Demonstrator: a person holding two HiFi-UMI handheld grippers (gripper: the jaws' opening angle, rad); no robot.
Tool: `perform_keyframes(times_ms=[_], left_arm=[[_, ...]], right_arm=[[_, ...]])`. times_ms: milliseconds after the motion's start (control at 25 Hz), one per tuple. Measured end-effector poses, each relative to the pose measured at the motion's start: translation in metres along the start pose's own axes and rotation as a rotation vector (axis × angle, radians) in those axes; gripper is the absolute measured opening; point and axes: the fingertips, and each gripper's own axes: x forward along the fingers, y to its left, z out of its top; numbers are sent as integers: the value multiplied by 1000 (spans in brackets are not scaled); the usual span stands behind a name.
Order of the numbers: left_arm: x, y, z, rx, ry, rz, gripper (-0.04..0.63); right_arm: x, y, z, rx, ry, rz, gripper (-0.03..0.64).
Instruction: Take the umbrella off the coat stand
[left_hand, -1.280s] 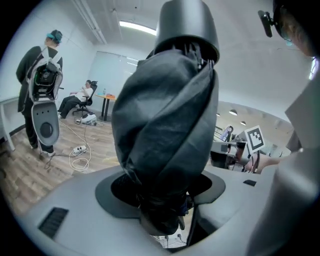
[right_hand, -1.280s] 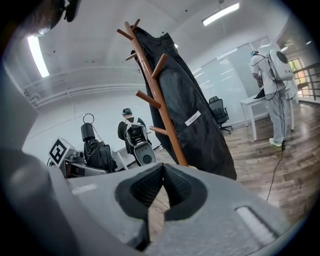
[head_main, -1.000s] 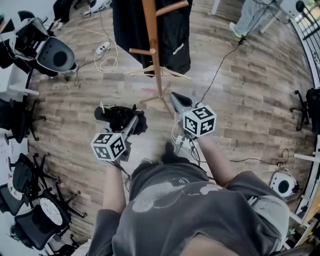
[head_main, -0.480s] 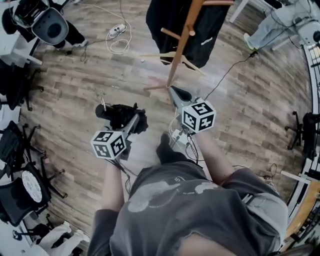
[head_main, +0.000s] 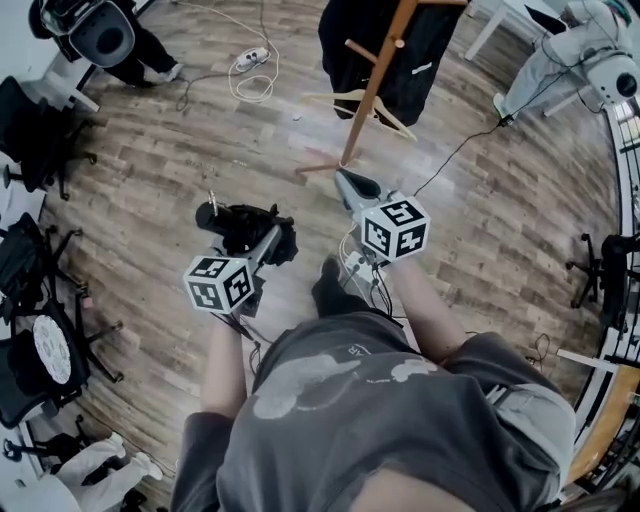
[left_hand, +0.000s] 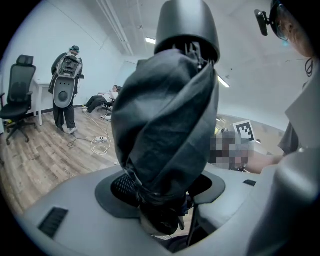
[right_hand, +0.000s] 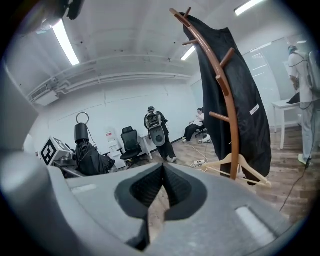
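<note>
The folded black umbrella (head_main: 245, 228) rests crosswise in my left gripper (head_main: 268, 243), which is shut on it; its small ring end points left. In the left gripper view the umbrella's bunched fabric (left_hand: 165, 125) fills the middle, clamped between the jaws of the left gripper (left_hand: 161, 202). The wooden coat stand (head_main: 375, 85) stands ahead with a black coat (head_main: 365, 35) on it. My right gripper (head_main: 347, 183) is shut and empty, pointing at the stand's foot. The right gripper view shows the right gripper (right_hand: 161, 172), the coat stand (right_hand: 229, 105), the coat (right_hand: 242, 85) and the umbrella (right_hand: 86, 150) at the left.
A wooden hanger (head_main: 362, 100) lies at the stand's foot. A power strip (head_main: 252, 58) with a coiled cable lies on the wooden floor. Office chairs (head_main: 35, 350) line the left side. A person (head_main: 560, 50) stands by a white table at the upper right.
The coat stand has slid up and to the right in the head view and looks farther off. Both grippers hold their pose, the umbrella still in the left one.
</note>
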Motion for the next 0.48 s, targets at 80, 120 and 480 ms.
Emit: perform_keyframes(times_ms=[80, 120, 480], left_arm=[[-14, -9, -7, 7, -6, -4, 273], [-21, -13, -11, 9, -7, -7, 273], [-80, -37, -49, 12, -13, -6, 274]], right_arm=[[-14, 14, -3, -8, -8, -1, -3], [-21, 21, -5, -12, -10, -1, -3], [-70, 75, -23, -31, -43, -25, -3]])
